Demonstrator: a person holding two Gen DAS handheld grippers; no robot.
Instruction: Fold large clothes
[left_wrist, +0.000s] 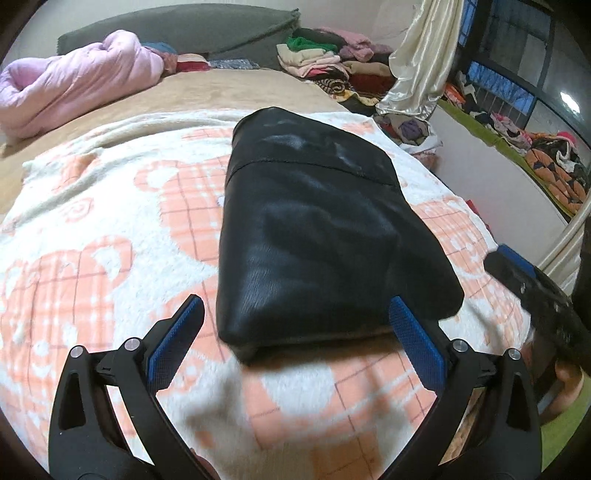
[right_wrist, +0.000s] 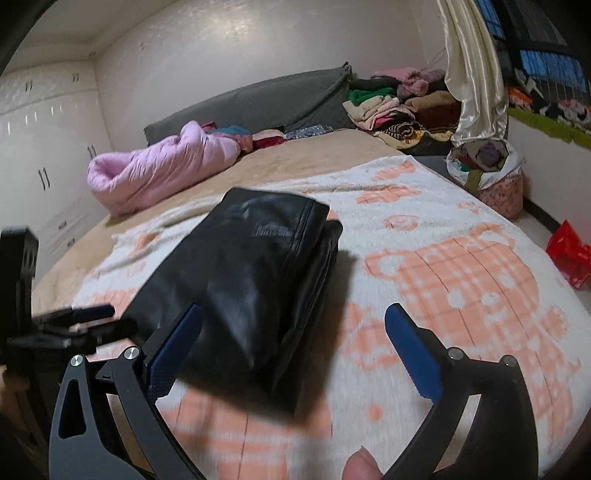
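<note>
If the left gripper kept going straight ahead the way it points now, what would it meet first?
Most likely the near end of the folded black garment, lying between the open fingers of the left gripper on the blanket; depth is hard to judge.

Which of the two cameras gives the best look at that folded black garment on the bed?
The left wrist view shows the folded black garment best: it fills the centre, whole, with its top seam visible. The right wrist view shows the garment from one side, revealing stacked layers along its right edge, but the right gripper's finger covers its near corner.

White wardrobes (right_wrist: 44, 155) line one wall, cream curtain (right_wrist: 472, 74) hangs beside dark window (left_wrist: 524, 55).
</note>
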